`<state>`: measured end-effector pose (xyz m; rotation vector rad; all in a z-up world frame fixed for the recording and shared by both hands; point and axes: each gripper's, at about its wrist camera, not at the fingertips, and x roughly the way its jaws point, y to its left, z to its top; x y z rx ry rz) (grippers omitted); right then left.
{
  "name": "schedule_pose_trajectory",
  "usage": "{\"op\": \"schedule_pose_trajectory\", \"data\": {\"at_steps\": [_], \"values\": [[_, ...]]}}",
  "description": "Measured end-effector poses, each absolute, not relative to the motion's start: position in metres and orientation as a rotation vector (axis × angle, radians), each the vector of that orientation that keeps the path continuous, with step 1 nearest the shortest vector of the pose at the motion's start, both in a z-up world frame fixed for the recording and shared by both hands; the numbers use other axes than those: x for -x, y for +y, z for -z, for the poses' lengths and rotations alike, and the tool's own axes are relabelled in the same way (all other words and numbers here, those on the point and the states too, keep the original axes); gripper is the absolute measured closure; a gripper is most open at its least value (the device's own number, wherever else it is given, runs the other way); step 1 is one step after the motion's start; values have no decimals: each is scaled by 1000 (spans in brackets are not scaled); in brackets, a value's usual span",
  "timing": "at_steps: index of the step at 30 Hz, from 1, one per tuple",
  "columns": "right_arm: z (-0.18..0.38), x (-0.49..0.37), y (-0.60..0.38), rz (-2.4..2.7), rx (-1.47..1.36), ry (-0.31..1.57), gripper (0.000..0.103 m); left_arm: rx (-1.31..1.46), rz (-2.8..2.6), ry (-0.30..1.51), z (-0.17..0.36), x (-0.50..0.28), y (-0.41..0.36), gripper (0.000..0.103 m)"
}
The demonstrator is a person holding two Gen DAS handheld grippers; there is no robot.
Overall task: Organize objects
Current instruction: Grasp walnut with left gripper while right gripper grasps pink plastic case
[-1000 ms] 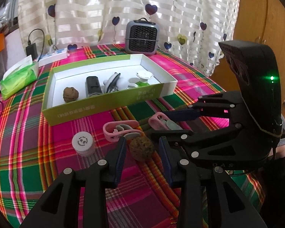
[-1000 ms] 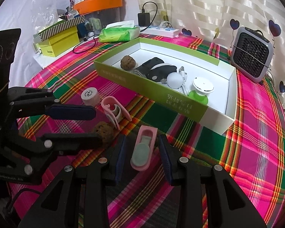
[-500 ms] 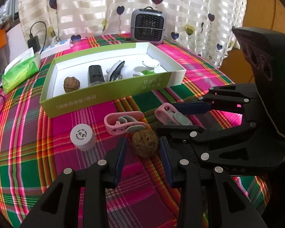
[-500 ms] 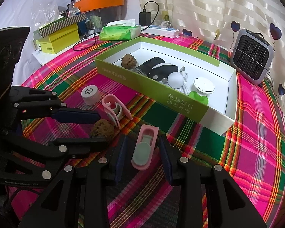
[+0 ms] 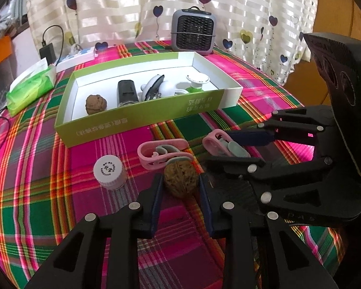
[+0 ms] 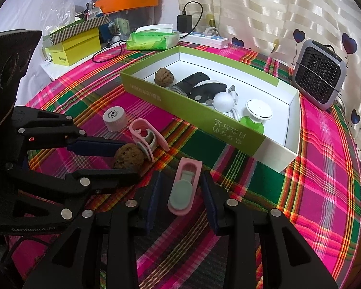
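A brown walnut point(image 5: 180, 180) lies on the plaid cloth between the fingers of my left gripper point(image 5: 180, 192); the jaws stand open around it, gaps on both sides. It also shows in the right wrist view point(image 6: 128, 157). My right gripper point(image 6: 181, 192) is open around a pink clip with a grey pad point(image 6: 184, 189), not touching it. A second pink clip point(image 5: 163, 153) and a white bottle cap point(image 5: 108, 172) lie beside the walnut. The green-and-white box point(image 5: 146, 122) behind holds another walnut point(image 5: 96, 104), a black device, a white mouse and a green-based cap.
A grey mini heater point(image 5: 192, 32) stands behind the box. A green tissue pack point(image 5: 31, 89), a power strip and a charger lie at the far left. Yellow boxes point(image 6: 74, 48) and an orange tub point(image 6: 127, 0) are beyond the table edge.
Both grippers have edged forward and lower over the table, so the walnut and the pink clip sit deeper between their fingers. The jaws stay open. No object has moved.
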<state>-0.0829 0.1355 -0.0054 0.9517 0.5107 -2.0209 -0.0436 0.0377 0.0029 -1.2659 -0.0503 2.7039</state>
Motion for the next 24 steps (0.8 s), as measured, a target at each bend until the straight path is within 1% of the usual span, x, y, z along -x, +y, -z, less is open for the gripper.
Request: {"op": "schedule_pose_trajectory", "data": {"at_steps": [2, 11, 24], "values": [[5, 83, 136, 2021, -950, 513, 85, 1264, -2706, -72, -3, 44, 35, 76], [5, 84, 136, 2021, -950, 509, 85, 1248, -2691, -181, -2, 44, 24, 76], [5, 84, 136, 2020, -951, 508, 85, 1232, -2694, -205, -2, 44, 21, 76]]}}
